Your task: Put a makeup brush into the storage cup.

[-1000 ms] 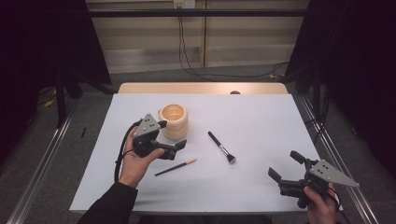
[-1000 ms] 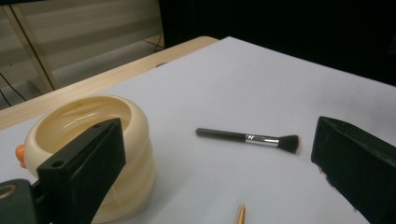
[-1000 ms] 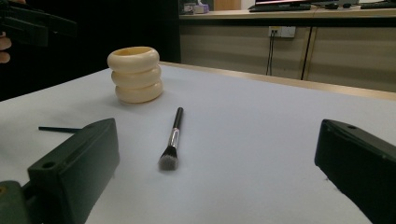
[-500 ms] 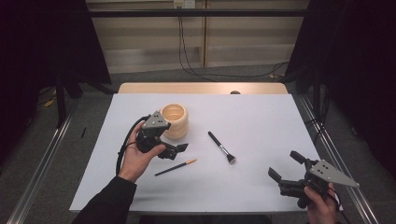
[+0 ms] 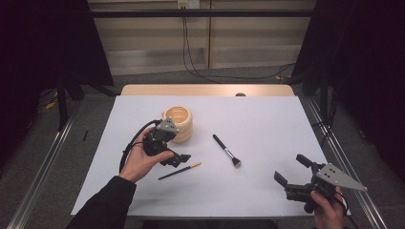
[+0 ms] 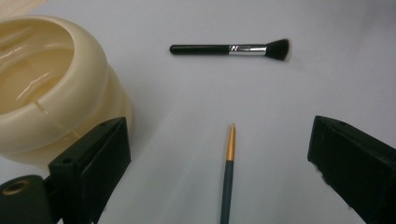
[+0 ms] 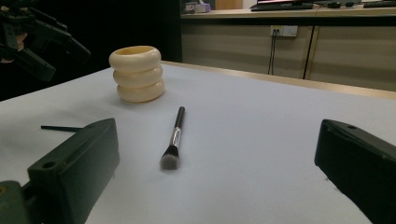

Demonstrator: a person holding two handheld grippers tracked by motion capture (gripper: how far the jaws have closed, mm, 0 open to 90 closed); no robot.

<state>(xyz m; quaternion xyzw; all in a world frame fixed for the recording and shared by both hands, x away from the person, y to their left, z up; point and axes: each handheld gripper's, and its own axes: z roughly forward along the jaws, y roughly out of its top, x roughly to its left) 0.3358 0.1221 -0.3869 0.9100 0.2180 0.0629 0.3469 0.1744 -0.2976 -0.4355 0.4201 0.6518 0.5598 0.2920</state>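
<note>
From the high view I have the left claw (image 5: 177,159) spread, hovering just over the butt end of the thin brush (image 5: 180,171), which lies on the white desk (image 5: 267,124) running toward 2 o'clock. The right claw (image 5: 292,174), also spread, sits well apart at 4 o'clock, so the left is my nearer hand. In the left gripper view the thin brush (image 6: 228,172) points to 12 o'clock between the jaws, the ringed cup (image 6: 51,107) at 10 o'clock. In the right gripper view the makeup brush (image 7: 173,136) lies at 12 o'clock.
</note>
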